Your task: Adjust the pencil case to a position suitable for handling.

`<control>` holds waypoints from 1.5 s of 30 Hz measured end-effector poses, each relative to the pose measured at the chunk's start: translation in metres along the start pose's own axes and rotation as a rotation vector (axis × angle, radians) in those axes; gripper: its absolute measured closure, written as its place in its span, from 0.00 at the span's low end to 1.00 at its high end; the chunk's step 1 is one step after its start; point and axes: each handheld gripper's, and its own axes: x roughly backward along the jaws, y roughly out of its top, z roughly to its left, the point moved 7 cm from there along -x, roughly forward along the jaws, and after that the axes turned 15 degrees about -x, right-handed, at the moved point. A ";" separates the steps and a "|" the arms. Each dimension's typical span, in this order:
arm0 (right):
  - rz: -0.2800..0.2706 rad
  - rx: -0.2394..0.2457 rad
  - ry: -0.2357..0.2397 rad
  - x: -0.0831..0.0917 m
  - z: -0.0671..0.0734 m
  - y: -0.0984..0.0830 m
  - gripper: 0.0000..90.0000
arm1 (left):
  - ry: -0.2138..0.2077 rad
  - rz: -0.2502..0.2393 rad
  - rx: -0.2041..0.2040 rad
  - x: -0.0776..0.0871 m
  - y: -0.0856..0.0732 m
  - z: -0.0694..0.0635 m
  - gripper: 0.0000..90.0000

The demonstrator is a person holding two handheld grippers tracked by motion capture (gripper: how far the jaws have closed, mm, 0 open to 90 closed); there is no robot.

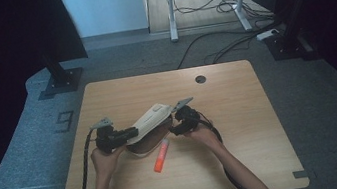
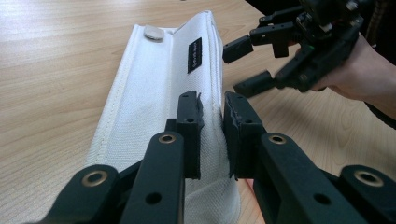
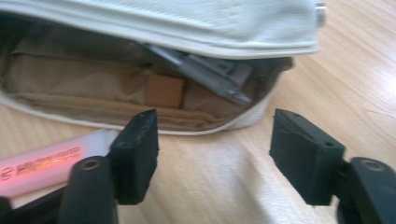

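Pouch [image 3: 177, 28] interior dim, contents blurred, marker [image 3: 42, 165] cropped.

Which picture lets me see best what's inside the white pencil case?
The right gripper view: it looks into the open pencil case, showing its tan lining and a grey pen. The high view shows it from above, small. The left gripper view shows its white outside, pinched by the left gripper.

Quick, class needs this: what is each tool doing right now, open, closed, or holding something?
Left tool: closed on the flap edge of the white pencil case, holding it up.
Right tool: open, empty, in front of the case's opening, beside the orange highlighter.
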 end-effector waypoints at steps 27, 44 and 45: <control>0.041 0.093 0.036 -0.026 0.044 -0.012 0.24 | -0.009 0.008 -0.005 -0.001 -0.001 -0.001 0.86; 0.041 0.065 0.032 -0.012 0.030 -0.027 0.24 | -0.013 0.014 -0.007 -0.001 -0.001 -0.001 0.86; 0.041 0.064 0.033 -0.009 0.028 -0.030 0.24 | -0.012 0.014 -0.007 -0.001 -0.001 -0.001 0.86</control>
